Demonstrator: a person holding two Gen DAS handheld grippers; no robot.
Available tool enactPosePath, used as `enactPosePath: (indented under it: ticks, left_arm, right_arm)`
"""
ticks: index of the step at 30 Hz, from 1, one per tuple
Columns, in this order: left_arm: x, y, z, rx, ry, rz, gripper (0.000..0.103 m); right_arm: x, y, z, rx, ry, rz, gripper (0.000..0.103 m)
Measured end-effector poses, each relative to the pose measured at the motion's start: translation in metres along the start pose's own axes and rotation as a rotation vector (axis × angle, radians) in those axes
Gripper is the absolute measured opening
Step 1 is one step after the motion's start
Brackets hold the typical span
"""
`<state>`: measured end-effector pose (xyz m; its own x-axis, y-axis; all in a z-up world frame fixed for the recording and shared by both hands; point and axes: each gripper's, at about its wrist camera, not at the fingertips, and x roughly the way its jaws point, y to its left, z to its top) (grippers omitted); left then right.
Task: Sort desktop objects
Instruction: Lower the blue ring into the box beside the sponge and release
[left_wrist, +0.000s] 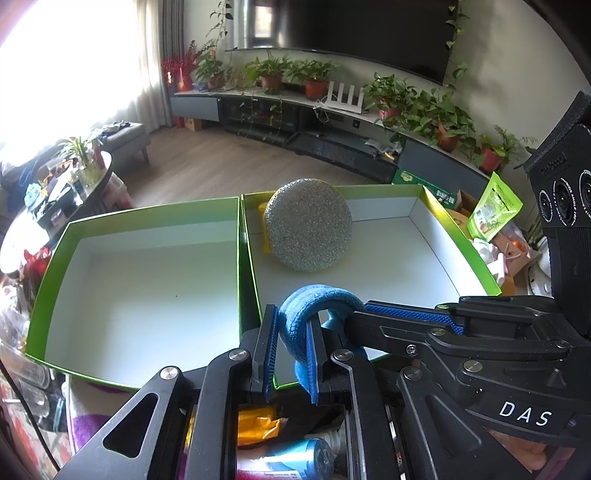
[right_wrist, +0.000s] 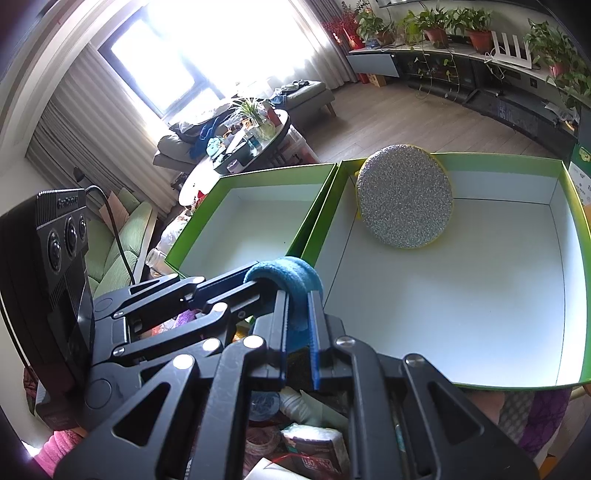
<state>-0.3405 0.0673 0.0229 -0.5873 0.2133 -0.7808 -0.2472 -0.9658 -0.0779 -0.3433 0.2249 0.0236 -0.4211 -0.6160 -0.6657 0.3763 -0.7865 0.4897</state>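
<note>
- Here my left tongs (left_wrist: 290, 352) are nearly closed, pinching one part of a blue fleecy band (left_wrist: 314, 306) between their blue-padded fingers (left_wrist: 269, 354).
- My right tongs (right_wrist: 298, 332) are likewise drawn almost together on the same blue fleecy band (right_wrist: 291, 280), which arches up above both sets of fingertips.
- In the left wrist view my right tongs reach in from the right side, their finger (left_wrist: 410, 317) passing through the loop of the band.
- The band hangs over the near edge of the right green box (left_wrist: 454, 229), close to the divide where it touches the left green box (left_wrist: 55, 254).
- Both boxes are open-topped, with white insides, and stand side by side with their walls touching.
- A round glittery silver pad (left_wrist: 308, 225) with a yellow backing leans tilted in the far left corner of the right green box (right_wrist: 576, 206), against its back wall; it shows the same way in the right wrist view (right_wrist: 404, 195).
- The left green box (right_wrist: 192, 229) shows only its white floor.
- Beneath my tongs lies a jumble of packets and wrappers (left_wrist: 284, 439); what they are I cannot tell.
</note>
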Motion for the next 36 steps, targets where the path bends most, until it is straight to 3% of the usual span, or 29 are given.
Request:
enactPosePath:
  ticks: [7,10,12,17,21,26,36]
  left_arm:
    - [0.0,0.0,0.002,-0.008,0.01,0.012,0.013]
    - [-0.002,-0.006,0.002,0.031,-0.025,0.139,0.014]
    - [-0.006,-0.004,0.002,0.031,-0.049,0.118,0.014]
    - [0.0,0.002,0.005,-0.013,-0.006,0.034,0.015]
    - [0.001,0.0,0.004,-0.012,-0.002,0.024,0.015]
    - [0.009,0.006,0.003,-0.063,0.043,-0.021,0.027]
    - [0.005,0.006,0.001,-0.065,0.03,-0.003,0.034]
  right_arm:
    - [0.001,-0.001,-0.001,0.016,0.004,0.002,0.012]
    - [0.004,0.003,-0.002,-0.017,-0.001,-0.082,0.016]
    - [0.006,0.004,-0.004,-0.025,0.001,-0.084,0.016]
    - [0.0,0.003,-0.002,-0.024,-0.013,-0.086,0.016]
    - [-0.005,0.008,-0.004,-0.029,-0.027,-0.088,0.016]
    - [-0.003,0.002,-0.005,-0.017,-0.015,-0.099,0.016]
    - [-0.001,-0.003,-0.005,-0.004,-0.013,-0.094,0.016]
